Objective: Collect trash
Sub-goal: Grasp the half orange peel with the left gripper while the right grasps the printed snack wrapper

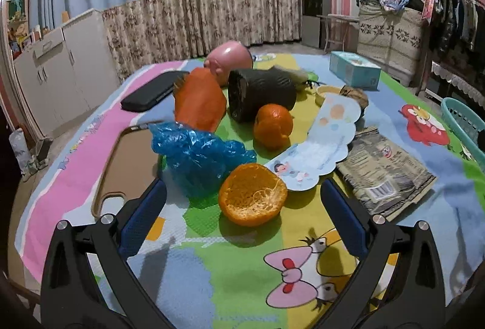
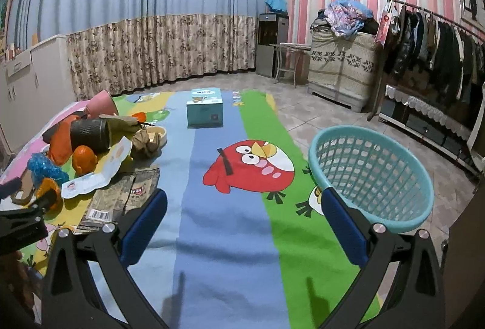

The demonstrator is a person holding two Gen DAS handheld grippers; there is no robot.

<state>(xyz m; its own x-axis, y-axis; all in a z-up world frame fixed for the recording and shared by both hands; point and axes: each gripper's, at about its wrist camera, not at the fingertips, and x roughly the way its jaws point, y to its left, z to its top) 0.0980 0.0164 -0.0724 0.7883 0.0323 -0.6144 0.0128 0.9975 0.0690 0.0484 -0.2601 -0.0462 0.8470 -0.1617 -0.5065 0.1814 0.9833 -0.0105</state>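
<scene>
In the left wrist view my left gripper (image 1: 242, 214) is open and empty, its blue pads on either side of an empty orange peel half (image 1: 252, 198) on the cartoon cloth. Behind the peel lie a crumpled blue plastic bag (image 1: 197, 154), a whole orange (image 1: 272, 126), a cloud-shaped paper card (image 1: 321, 144) and a flattened printed wrapper (image 1: 385, 174). In the right wrist view my right gripper (image 2: 244, 226) is open and empty above the cloth, with the teal mesh basket (image 2: 372, 174) just to its right at the table edge. The trash pile (image 2: 91, 159) lies to its left.
Also on the table are an orange object (image 1: 200, 100), a dark ribbed cup on its side (image 1: 260, 92), a pink cup (image 1: 230, 59), a black case (image 1: 154, 91), a brown phone case (image 1: 127, 165), a tissue box (image 2: 204, 112) and crumpled brown paper (image 2: 147, 142).
</scene>
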